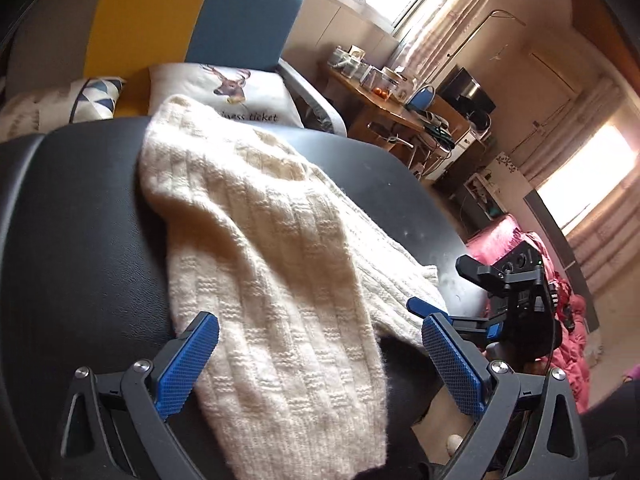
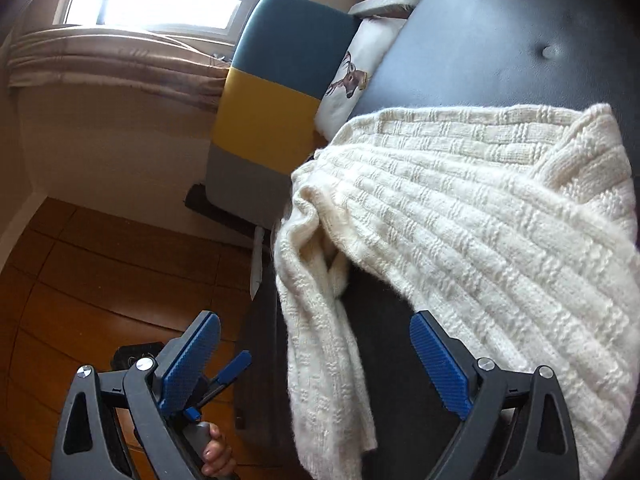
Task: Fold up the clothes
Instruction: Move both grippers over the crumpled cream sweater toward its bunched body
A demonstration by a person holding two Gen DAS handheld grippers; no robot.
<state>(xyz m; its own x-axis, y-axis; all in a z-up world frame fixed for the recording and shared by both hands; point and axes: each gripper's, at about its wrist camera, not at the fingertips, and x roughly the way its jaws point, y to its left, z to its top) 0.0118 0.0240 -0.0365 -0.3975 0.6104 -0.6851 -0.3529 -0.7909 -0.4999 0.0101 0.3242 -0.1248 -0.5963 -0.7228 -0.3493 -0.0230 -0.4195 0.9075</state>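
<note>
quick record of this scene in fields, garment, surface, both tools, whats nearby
garment: cream knit sweater, partly folded, one sleeve hanging over the edge
surface: black padded bench
left tool: open, sweater between its fingers, not clamped
right tool: open, by the hanging sleeve
nearby: deer pillow, blue-yellow chair, wood floor

A black padded bench [image 1: 80, 208] with a leather-like grain and a button tuft [image 2: 549, 51] carries a cream knit sweater [image 1: 256, 240]. The sweater lies spread across the bench top, one sleeve [image 2: 320, 360] hanging over the bench edge. Past the sweater, a deer pillow [image 1: 236, 92] sits just beyond the bench's far edge
</note>
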